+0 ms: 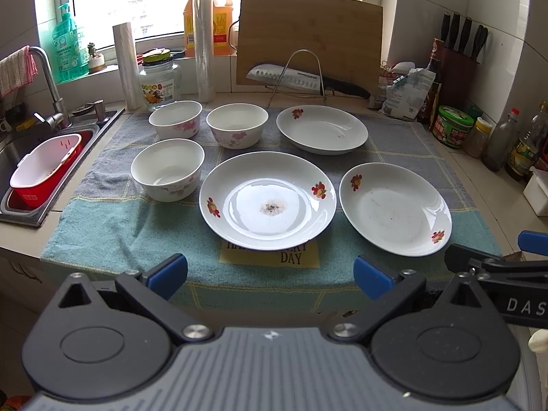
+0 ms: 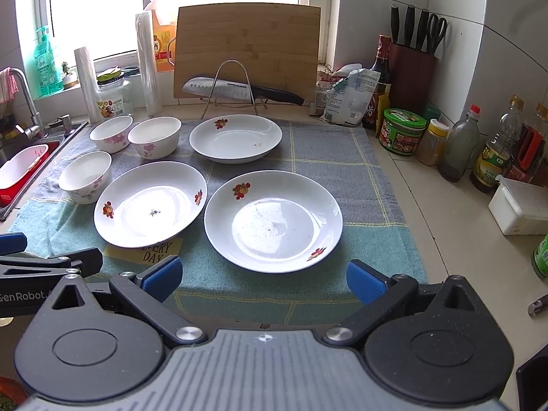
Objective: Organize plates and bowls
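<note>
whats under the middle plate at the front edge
A yellow label on the towel pokes out from under the plate. "DAY" is readable, and the right wrist view adds "ERY" above it. The plate covers the rest of the wording.

White plates (image 2: 273,221) w/ red fruit motifs, white bowls (image 1: 167,169) w/ pink blossoms, blue-grey checked cloth (image 2: 328,161)
</note>
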`<state>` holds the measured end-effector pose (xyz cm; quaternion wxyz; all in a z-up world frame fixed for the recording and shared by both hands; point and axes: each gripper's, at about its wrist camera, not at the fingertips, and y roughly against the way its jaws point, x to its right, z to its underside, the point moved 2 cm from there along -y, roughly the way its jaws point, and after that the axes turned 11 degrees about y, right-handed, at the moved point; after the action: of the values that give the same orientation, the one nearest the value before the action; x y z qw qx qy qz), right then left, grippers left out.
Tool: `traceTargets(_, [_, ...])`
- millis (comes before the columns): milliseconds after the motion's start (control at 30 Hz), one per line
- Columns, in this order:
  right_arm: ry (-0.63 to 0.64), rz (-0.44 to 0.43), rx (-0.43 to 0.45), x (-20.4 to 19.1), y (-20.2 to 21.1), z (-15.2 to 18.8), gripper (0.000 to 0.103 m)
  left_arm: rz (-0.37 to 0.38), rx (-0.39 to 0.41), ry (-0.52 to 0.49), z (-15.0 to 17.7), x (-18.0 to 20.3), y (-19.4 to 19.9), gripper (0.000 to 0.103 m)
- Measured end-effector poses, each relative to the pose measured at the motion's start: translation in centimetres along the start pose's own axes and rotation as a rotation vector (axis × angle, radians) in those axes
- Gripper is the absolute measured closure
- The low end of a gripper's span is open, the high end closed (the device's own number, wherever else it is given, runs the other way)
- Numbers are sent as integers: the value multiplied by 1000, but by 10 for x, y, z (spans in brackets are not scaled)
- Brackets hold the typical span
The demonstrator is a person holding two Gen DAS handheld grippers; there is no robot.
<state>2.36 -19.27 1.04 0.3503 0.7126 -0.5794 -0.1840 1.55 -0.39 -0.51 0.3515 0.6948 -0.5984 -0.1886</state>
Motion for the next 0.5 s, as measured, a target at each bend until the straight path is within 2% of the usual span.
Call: traceTargets(500, [-3,1,1,4,0,0,0,-5,-1,-6,-1,5,-1,1])
